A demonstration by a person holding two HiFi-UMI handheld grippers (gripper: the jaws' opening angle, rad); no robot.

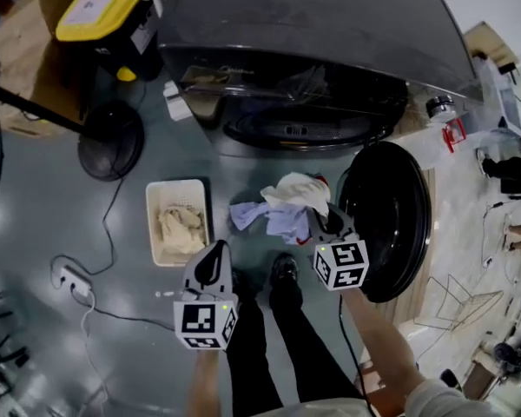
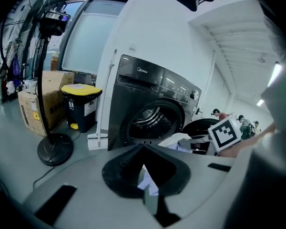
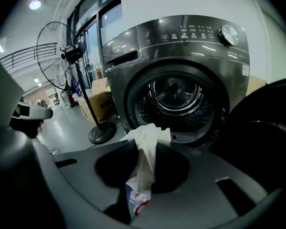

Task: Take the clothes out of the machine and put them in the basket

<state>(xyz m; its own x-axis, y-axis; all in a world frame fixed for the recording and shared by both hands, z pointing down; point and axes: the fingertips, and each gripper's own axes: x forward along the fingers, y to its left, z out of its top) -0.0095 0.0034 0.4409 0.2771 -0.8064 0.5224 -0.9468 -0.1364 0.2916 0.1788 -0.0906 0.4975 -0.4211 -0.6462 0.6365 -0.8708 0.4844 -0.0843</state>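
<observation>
While machine (image 1: 313, 33) stands open, basket (image 1: 151, 224) holds cloth (image 1: 181, 229)

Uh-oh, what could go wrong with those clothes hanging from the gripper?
The right hand-held gripper pinches only a bit of the white cloth. The light blue cloth dangling beside it might slip to the floor. The basket sits off to the left and already holds a beige cloth, so the bundle could flop over its rim.

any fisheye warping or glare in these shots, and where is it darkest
Both gripper views are strongly fisheye, the washing machine bowed, corners black; right gripper view has a ceiling lamp flaring; head view is dim, the open door almost featureless black.
</observation>
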